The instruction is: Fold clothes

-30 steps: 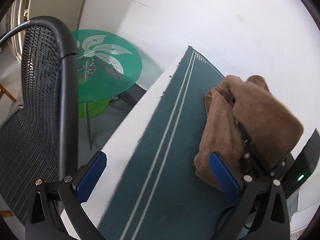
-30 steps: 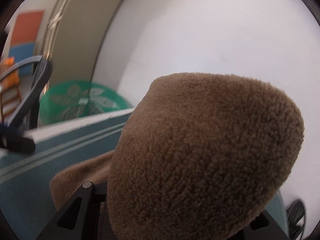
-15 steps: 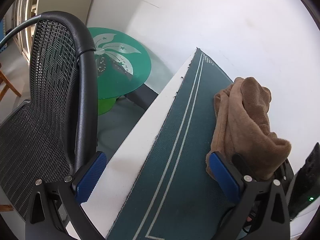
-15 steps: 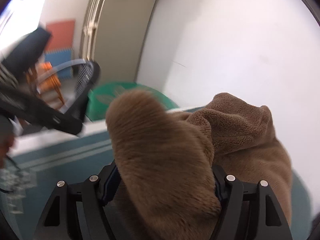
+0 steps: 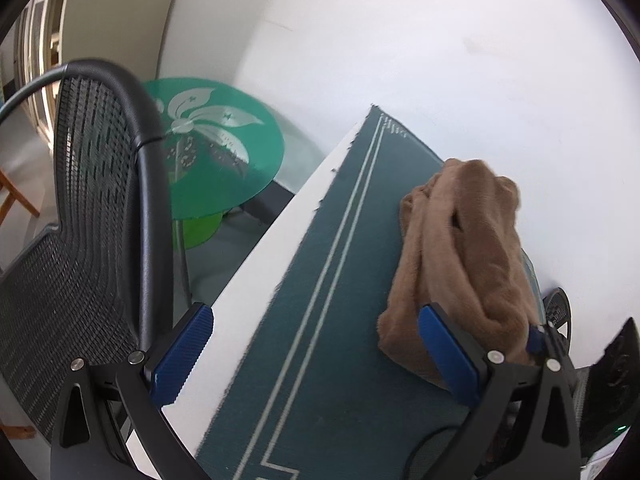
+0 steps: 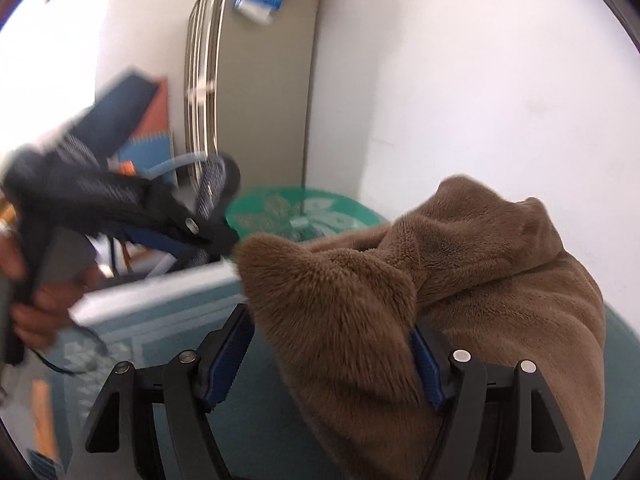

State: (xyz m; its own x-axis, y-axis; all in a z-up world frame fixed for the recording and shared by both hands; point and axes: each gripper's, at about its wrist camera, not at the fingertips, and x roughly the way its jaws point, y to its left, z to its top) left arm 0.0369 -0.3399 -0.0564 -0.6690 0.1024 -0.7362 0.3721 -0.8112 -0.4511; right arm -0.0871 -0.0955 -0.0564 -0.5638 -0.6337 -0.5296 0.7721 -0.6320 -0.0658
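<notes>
A brown fleece garment (image 5: pixel 468 256) lies bunched on the dark green mat (image 5: pixel 320 340), close to the wall. My left gripper (image 5: pixel 314 354) stands wide open over the mat, its right finger (image 5: pixel 448 352) just in front of the garment's near edge, with nothing between the pads. In the right wrist view the same garment (image 6: pixel 460 280) fills the lower right. My right gripper (image 6: pixel 326 360) is open, a fold of the fleece lies loose between its jaws, and its left pad (image 6: pixel 228 356) is apart from the cloth.
The mat covers a white table (image 5: pixel 256 280) that stands against a white wall. A black mesh chair (image 5: pixel 80 260) stands at the table's left edge, with a green round glass table (image 5: pixel 224 160) behind it. A black device (image 5: pixel 616 380) sits at the far right.
The right gripper's jaws have opened and the garment, lifted a second ago, now rests on the mat. The left gripper has drawn back and up a little.
</notes>
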